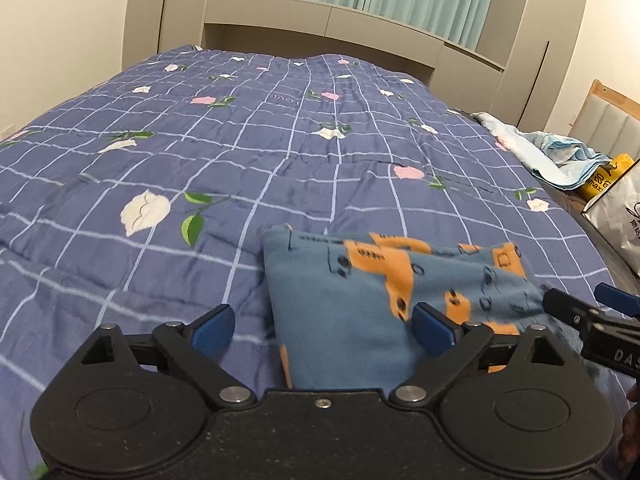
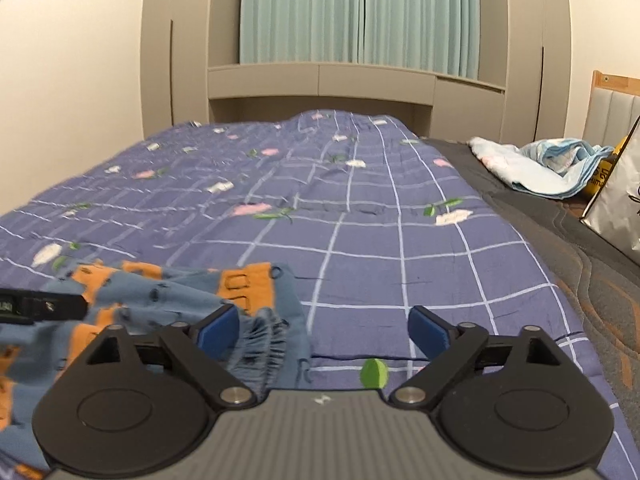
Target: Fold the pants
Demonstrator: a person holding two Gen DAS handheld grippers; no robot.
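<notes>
At lower centre of the left wrist view, the folded pants (image 1: pixel 384 300), blue w/ orange patches, lay on the purple checked flower quilt (image 1: pixel 200 152), and the left gripper (image 1: pixel 324 330) stood wide open over them, holding nothing. The right gripper (image 2: pixel 323 330) was likewise open & empty, w/ the pants' gathered waistband (image 2: pixel 260 344) at lower left of its view. At the right edge sat a yellow pack (image 1: pixel 604 178) reading partly "20 max", a white bag (image 1: pixel 616 216) w/ illegible print, and "DAS" showed on the right gripper's body.
</notes>
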